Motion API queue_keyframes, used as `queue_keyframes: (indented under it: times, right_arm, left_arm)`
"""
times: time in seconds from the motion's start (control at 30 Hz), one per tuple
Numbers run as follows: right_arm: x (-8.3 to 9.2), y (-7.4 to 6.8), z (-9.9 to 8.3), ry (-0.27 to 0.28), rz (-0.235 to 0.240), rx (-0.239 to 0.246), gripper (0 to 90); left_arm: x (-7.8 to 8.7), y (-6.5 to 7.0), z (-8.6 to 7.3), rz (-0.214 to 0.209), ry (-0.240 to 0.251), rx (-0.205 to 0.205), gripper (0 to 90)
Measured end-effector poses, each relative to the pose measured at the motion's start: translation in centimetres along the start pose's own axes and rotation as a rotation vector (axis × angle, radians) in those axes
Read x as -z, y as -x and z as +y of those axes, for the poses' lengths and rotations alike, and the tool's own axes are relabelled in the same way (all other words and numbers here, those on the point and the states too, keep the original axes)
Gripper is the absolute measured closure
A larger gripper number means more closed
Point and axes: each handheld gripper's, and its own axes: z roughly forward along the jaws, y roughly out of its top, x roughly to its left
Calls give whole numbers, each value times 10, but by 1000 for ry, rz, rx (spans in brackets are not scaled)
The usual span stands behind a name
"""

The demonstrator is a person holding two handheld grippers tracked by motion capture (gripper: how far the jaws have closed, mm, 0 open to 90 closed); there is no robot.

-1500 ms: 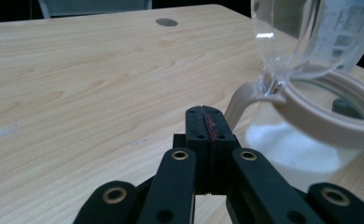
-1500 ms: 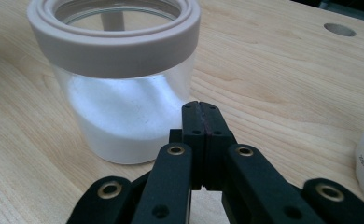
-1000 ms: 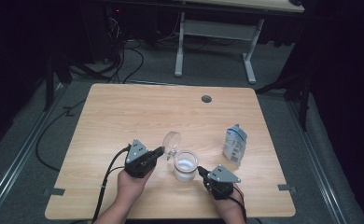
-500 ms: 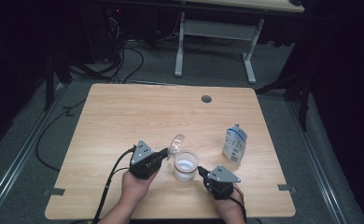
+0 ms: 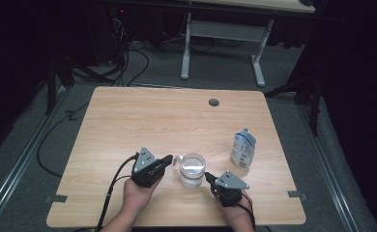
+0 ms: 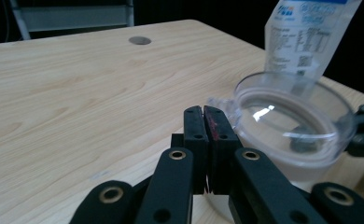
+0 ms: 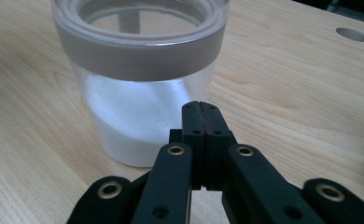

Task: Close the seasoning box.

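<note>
Jar (image 5: 192, 170) of clear plastic stands near the front edge of the table (image 5: 143, 116), between the two grippers, its lower part holding a white powder and its lid (image 6: 292, 114) lying down on the mouth, a small tab jutting toward the left. Left gripper (image 5: 168, 160) has its closed jaws right at that tab with nothing between the pads, which reads as pushing the lid down rather than gripping it. Right gripper (image 5: 208, 177) has its jaws closed too, empty, the tips just beside the jar's wall, probably bracing it so it does not slide. Whether either tip actually touches the plastic is hard to judge. Whether the lid is fully seated I cannot tell; in the left gripper view it looks level, but glare washes over its top. Pouch (image 5: 243, 150), white and blue, stands upright off to the jar's right, near but apart; its print is too small to read, and its top is cut off in the left gripper view.
</note>
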Motion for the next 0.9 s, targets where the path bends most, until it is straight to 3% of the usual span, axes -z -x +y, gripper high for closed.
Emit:
queue_keyframes:
  times: [0.57, 0.67, 0.8, 0.9]
  right_arm:
    - [-1, 13, 12, 36, -20, -27, 900]
    - [-3, 13, 15, 37, -29, -22, 900]
    - [-6, 14, 16, 34, -27, -25, 900]
    - [-6, 14, 17, 35, -22, -20, 900]
  left_arm:
    - [53, -65, -58, 188, -128, 2, 840]
    - [63, -72, -63, 219, -141, 21, 780]
    - [76, -78, -72, 253, -148, 79, 673]
    - [80, -79, -73, 258, -129, 75, 636]
